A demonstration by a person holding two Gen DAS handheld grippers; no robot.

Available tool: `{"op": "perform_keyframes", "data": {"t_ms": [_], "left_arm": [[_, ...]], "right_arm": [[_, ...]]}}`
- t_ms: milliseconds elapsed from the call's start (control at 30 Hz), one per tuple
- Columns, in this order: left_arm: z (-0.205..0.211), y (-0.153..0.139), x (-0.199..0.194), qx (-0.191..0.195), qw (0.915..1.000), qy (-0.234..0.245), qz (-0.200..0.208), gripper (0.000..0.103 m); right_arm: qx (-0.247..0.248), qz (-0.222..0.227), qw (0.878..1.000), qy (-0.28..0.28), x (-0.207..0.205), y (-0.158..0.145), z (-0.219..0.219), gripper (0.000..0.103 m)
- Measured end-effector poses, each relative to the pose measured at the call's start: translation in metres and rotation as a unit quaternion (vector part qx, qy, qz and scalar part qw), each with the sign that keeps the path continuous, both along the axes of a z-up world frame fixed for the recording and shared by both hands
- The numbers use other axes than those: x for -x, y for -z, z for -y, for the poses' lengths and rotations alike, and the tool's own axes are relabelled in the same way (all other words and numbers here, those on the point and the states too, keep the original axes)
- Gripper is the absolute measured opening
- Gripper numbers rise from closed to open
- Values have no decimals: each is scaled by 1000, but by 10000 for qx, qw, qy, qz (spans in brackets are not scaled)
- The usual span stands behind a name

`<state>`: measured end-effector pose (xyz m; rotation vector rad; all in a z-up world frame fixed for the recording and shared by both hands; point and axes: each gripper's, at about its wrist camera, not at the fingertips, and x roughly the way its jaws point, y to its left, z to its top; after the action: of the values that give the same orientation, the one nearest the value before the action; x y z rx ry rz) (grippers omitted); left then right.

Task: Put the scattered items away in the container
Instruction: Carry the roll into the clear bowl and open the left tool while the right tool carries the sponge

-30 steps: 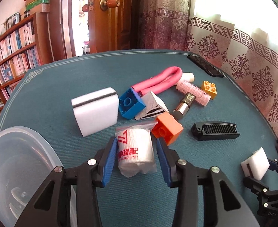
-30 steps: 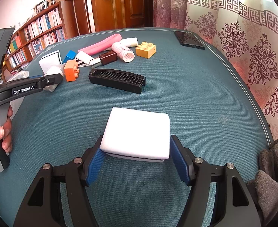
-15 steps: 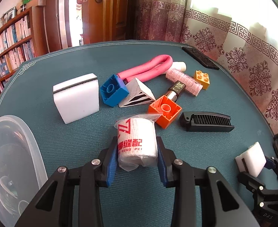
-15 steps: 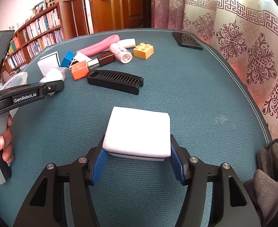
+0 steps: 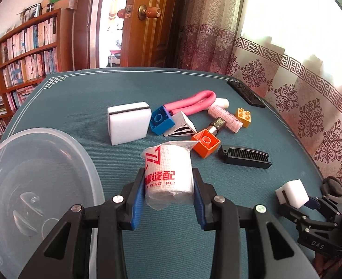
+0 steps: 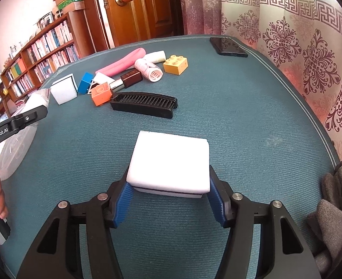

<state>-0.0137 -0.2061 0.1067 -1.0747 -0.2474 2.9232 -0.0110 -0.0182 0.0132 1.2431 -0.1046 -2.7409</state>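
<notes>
- A wooden bookshelf packed with books stands at the far left, well beyond the black comb, with boxes stacked on top.
- A clear plastic container sits on the teal tabletop far to the left of the comb; something glassy seems to lie inside it, though the view there is too blurred to be sure.
- The left gripper has its jaws clenched on a wrapped white bandage roll with red print, left of the comb and just right of the container's rim.
- A white sponge with a dark stripe stands behind and left of the comb.
- A blue brick, a white striped wedge and an orange brick form a row running toward the comb; the orange brick lies just beside its left end.
- A pink foam tube, a brown-capped tube, a pink hair roller and a yellow brick lie behind the comb.
- A brown door with a round knob stands far behind.
- A black phone lies behind and right of the comb, by the tabletop's edge.
- The right gripper has its jaws clamped on a second white sponge, nearer the camera than the comb.
- Patterned curtains hang along the right side.
- A grey cloth lies far right of the comb.
</notes>
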Motion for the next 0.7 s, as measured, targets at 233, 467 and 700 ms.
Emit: {"op": "perform_keyframes", "data": {"t_ms": [233, 467, 700], "left_arm": [[38, -12, -28, 269, 9975, -631, -179, 41], [83, -8, -48, 391, 9910, -1280, -94, 41], [110, 2, -62, 483, 9865, -1567, 20, 41]], "right_arm": [[173, -32, 9990, -416, -2, -5, 37, 61], [227, -161, 9949, -969, 0, -19, 87, 61], [239, -258, 9877, -1520, -1, -29, 141, 61]]}}
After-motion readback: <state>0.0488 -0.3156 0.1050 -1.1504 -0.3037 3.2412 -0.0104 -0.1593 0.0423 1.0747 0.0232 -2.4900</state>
